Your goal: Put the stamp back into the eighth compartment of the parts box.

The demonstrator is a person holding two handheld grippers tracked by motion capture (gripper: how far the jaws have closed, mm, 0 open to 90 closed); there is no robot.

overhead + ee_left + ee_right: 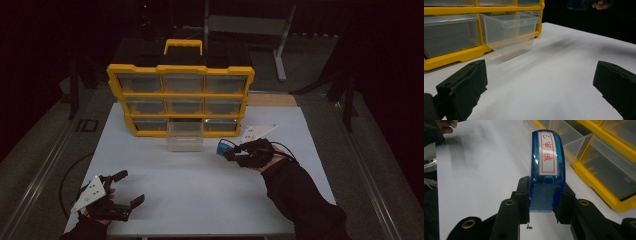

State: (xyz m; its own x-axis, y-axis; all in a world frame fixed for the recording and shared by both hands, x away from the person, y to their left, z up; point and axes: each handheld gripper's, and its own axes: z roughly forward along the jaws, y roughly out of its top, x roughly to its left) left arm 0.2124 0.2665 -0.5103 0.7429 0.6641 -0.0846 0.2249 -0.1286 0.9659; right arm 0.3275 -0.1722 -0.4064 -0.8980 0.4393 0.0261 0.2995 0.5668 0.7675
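Observation:
My right gripper (231, 151) is shut on a small blue translucent stamp (547, 170) with a white label and red characters on top; it hovers over the white table, right of a clear drawer (185, 139) that is pulled out of the bottom row of the yellow organizer (181, 95). The same stamp (223, 148) shows as a blue spot in the high view. At the near left corner of the table my left gripper (131, 187) stands open with nothing between its jaws, pointing toward the clear drawer (507, 32).
The yellow organizer with several clear drawers stands at the far side of the white table (200, 185). A black cable (67, 175) loops off the left edge. A metal frame (280, 45) stands behind in the dark.

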